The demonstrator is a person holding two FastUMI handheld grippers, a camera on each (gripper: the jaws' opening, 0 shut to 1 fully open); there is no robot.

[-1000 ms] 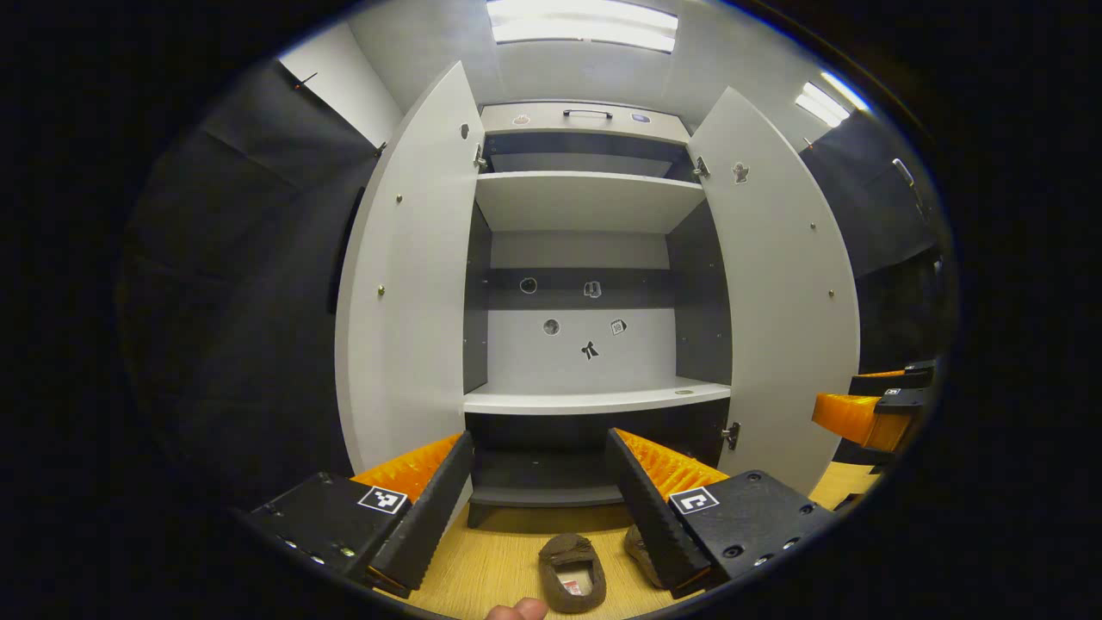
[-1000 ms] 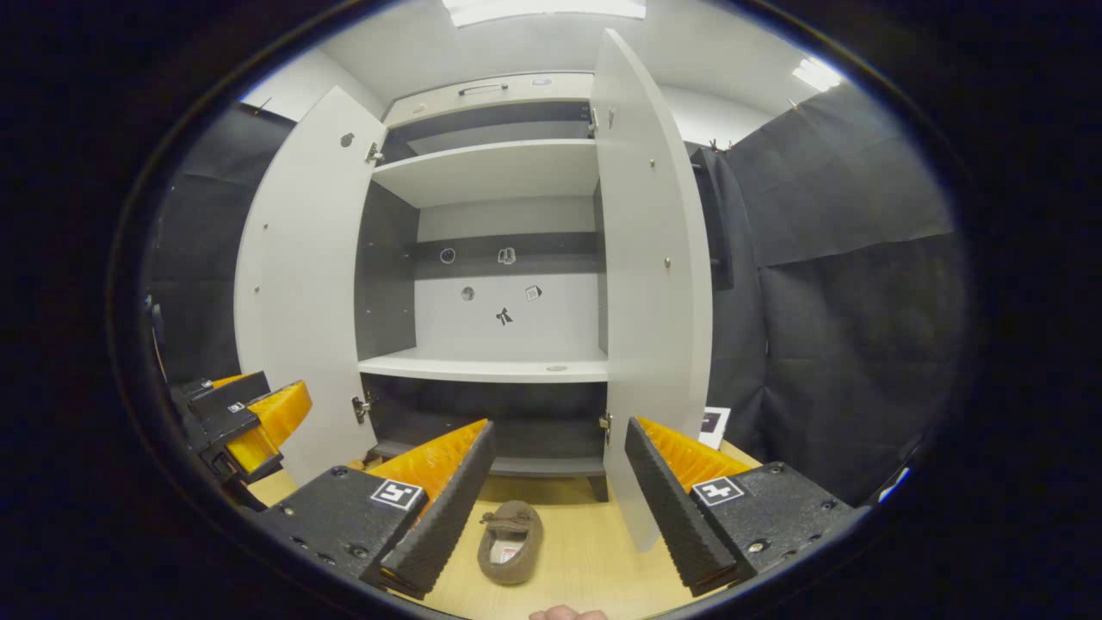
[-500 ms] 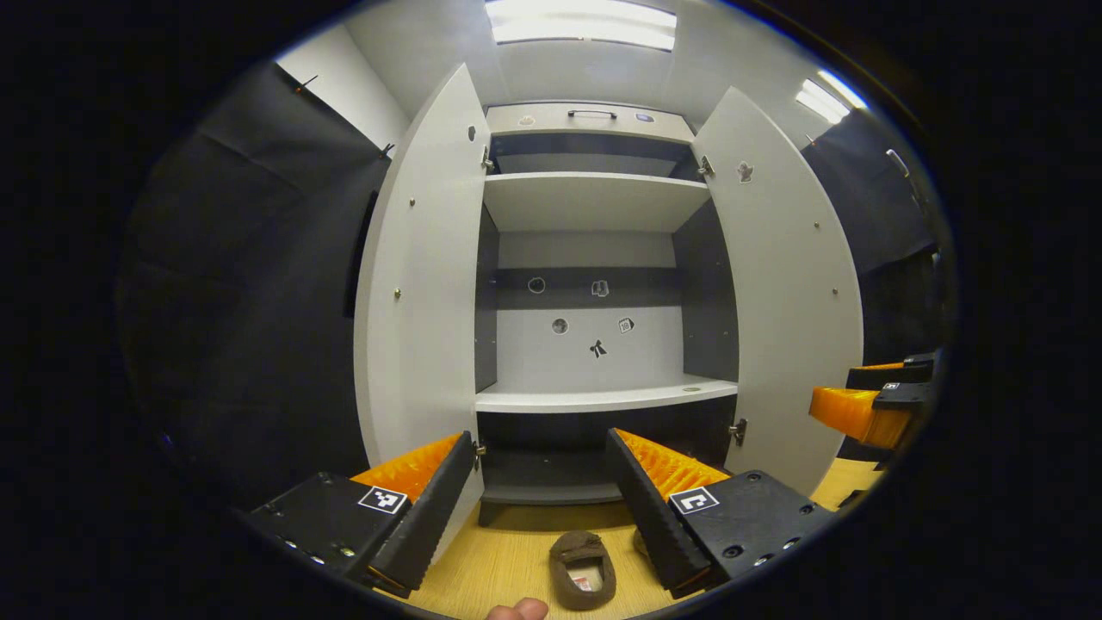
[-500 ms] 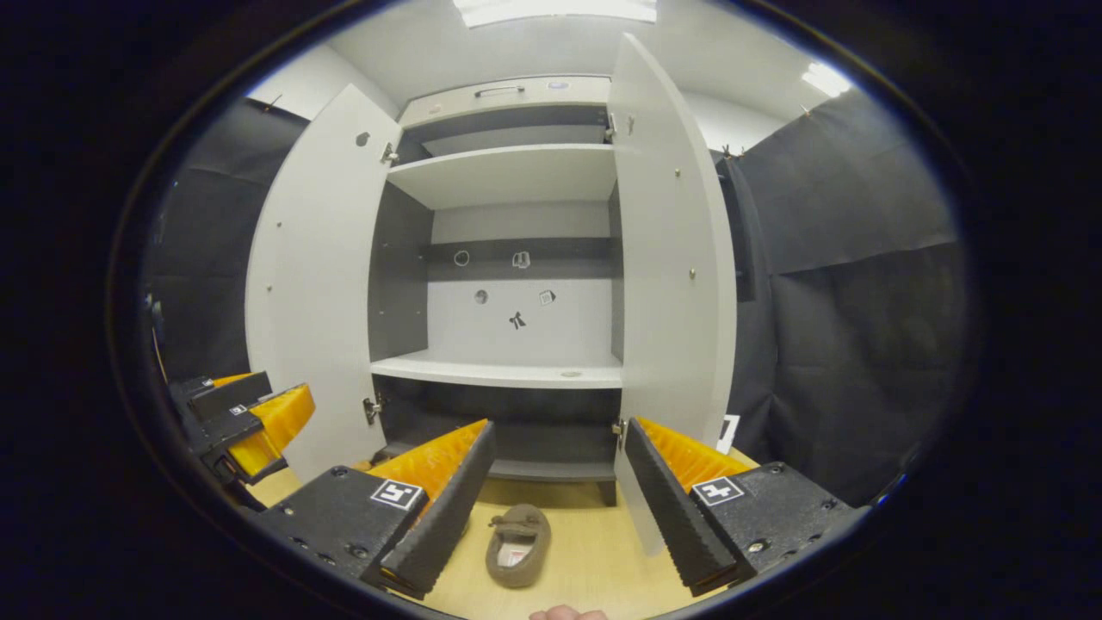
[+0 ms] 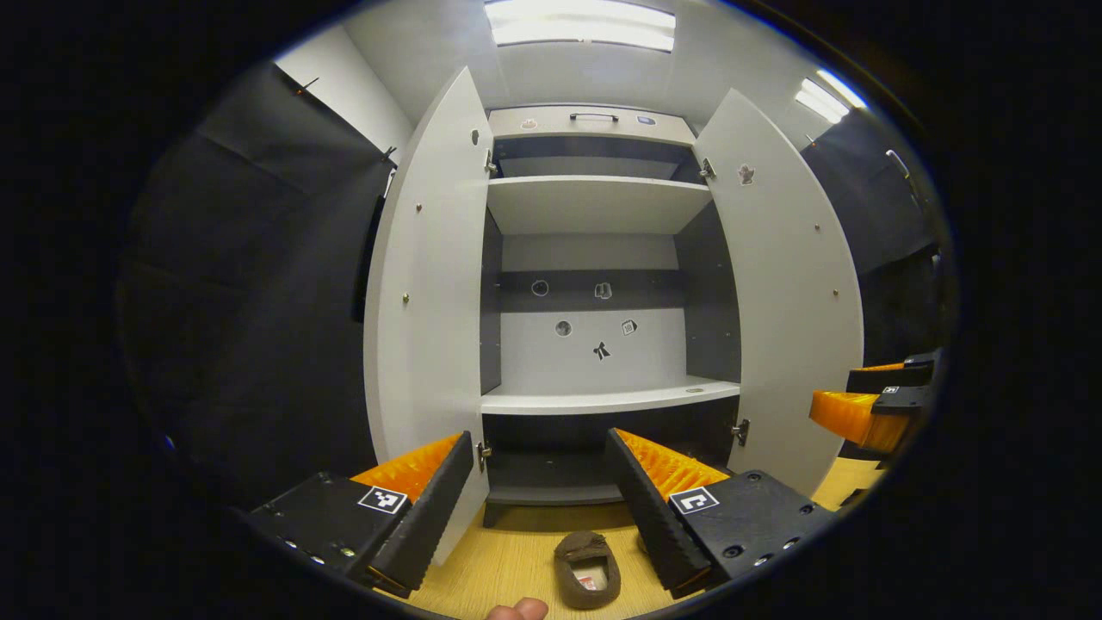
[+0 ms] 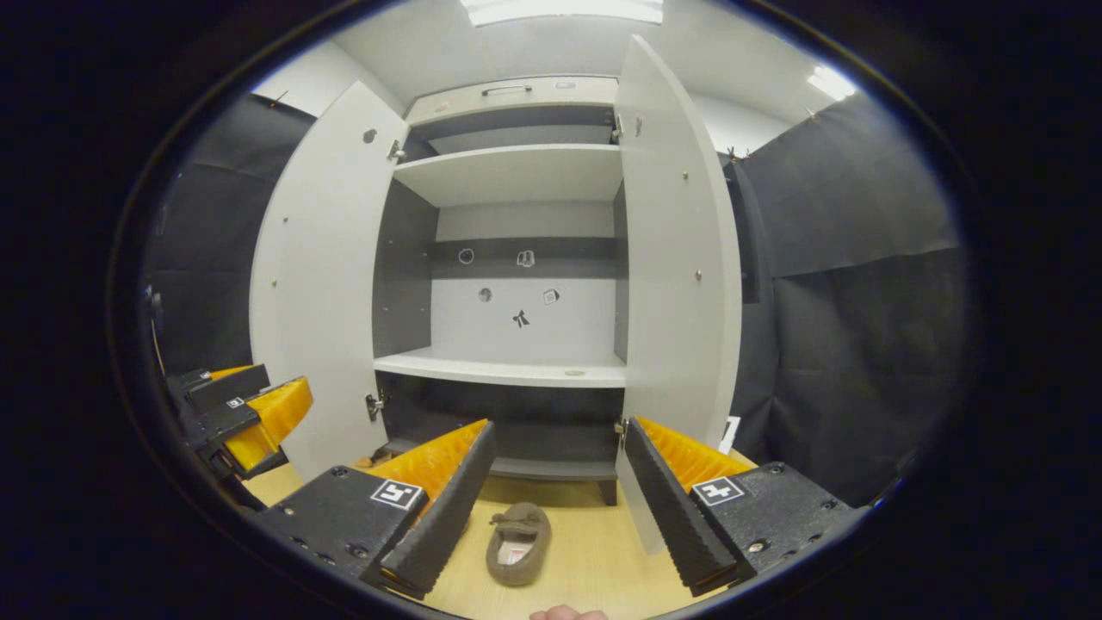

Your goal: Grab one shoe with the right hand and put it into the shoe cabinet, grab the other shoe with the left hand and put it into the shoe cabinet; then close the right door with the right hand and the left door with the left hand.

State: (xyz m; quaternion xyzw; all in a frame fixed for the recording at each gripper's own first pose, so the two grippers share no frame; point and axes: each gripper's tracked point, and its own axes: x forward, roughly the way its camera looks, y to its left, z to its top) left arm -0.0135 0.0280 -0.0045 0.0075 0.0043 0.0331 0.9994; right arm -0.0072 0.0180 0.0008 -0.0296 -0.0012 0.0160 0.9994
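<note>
The shoe cabinet (image 5: 594, 207) stands on the wooden floor (image 6: 585, 551) with both doors swung open: left door (image 5: 426, 293), right door (image 5: 796, 293). Its shelves carry nothing.

The left tool (image 5: 538, 508) is spread wide and grips nothing. The right tool (image 6: 560, 508) is likewise spread wide and grips nothing; it also appears at the right edge of the left gripper view.

One brown shoe (image 5: 588, 568) lies on the floor in front of the cabinet, below and between the left tool's fingers. A second shoe (image 6: 517, 542) lies below and between the right tool's fingers.
</note>
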